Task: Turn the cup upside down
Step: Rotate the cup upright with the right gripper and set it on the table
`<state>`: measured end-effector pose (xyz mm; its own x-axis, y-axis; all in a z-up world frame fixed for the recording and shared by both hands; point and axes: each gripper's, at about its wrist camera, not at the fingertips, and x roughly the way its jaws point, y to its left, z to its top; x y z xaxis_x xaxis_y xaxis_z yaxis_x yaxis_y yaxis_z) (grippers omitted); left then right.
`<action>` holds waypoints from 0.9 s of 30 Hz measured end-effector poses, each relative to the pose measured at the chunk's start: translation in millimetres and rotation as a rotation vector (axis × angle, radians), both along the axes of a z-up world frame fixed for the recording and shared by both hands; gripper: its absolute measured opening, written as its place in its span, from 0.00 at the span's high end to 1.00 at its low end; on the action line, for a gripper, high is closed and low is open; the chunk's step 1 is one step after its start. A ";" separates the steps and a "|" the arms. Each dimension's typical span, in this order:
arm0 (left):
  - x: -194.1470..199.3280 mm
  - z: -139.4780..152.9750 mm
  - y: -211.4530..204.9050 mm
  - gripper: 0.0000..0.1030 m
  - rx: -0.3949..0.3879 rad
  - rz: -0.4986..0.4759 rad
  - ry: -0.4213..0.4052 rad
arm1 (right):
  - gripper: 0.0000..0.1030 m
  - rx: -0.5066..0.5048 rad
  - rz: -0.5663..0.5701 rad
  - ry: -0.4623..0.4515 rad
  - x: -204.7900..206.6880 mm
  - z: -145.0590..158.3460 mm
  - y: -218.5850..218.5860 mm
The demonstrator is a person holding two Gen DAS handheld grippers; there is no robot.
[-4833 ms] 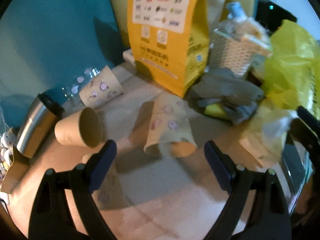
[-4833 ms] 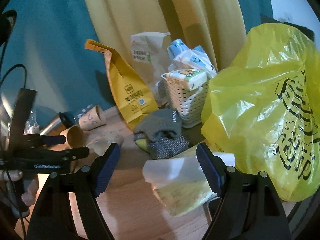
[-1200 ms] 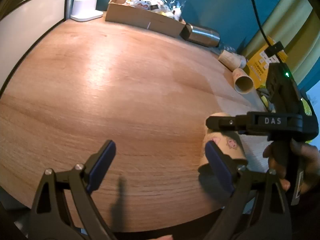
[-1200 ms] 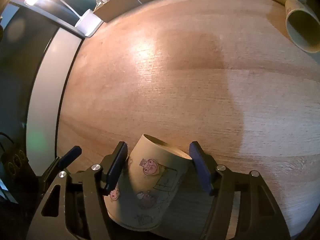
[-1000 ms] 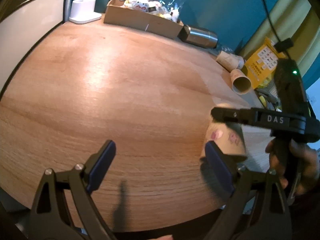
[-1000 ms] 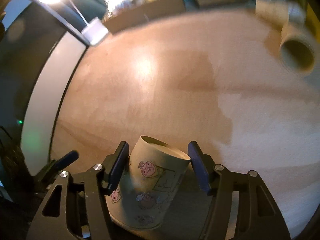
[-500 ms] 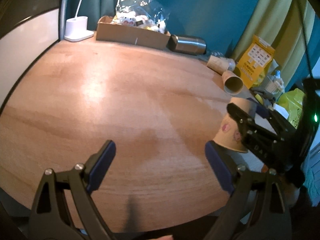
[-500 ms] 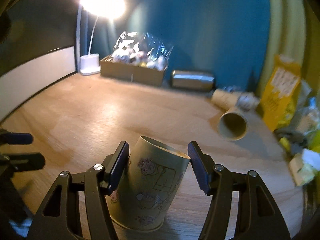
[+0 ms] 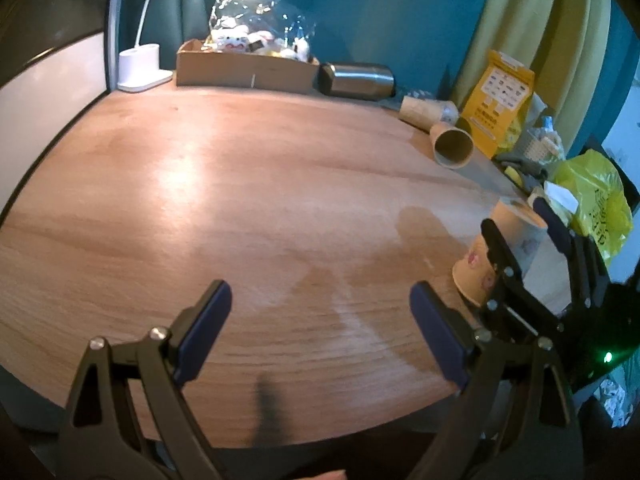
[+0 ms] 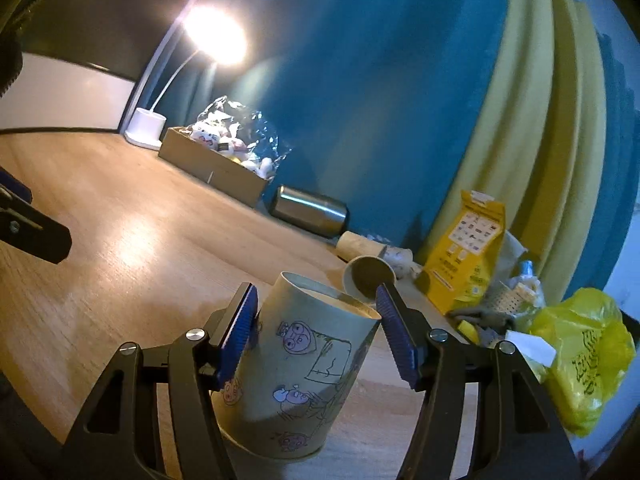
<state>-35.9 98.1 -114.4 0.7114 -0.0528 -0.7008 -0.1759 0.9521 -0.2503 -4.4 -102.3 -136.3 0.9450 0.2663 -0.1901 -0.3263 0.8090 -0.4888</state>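
Note:
A paper cup (image 10: 304, 368) with cartoon pig drawings stands upside down on the wooden table (image 9: 240, 208), wide rim down, tilted a little left. My right gripper (image 10: 316, 332) is around it; the left pad touches it and the right pad stands slightly off it near its top edge. In the left wrist view the cup (image 9: 480, 264) sits near the table's right edge between the right gripper's fingers (image 9: 500, 252). My left gripper (image 9: 320, 332) is open and empty over the table's near edge.
Two more paper cups (image 9: 452, 146) lie on their sides at the far right, beside a steel flask (image 9: 356, 80), a yellow bag (image 9: 500, 104), a cardboard box (image 9: 244, 68), a white lamp base (image 9: 140, 70) and a yellow plastic bag (image 9: 596, 200).
The right gripper has tipped up from looking down at the table to level, bringing the cup rim-down onto the table. Its right pad now stands slightly off the cup. The left gripper stays open.

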 end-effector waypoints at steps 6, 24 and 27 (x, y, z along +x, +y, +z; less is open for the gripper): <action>-1.8 -3.6 -9.6 0.11 0.020 -0.005 -0.002 | 0.37 0.038 -0.002 0.006 -7.2 -6.1 -12.5; -21.6 28.7 -45.4 0.11 0.064 -0.036 -0.124 | 0.27 0.280 -0.026 0.269 -11.7 50.0 -53.4; -28.9 40.7 -56.4 0.11 0.079 -0.053 -0.153 | 0.27 0.322 -0.033 0.276 -22.4 65.5 -64.6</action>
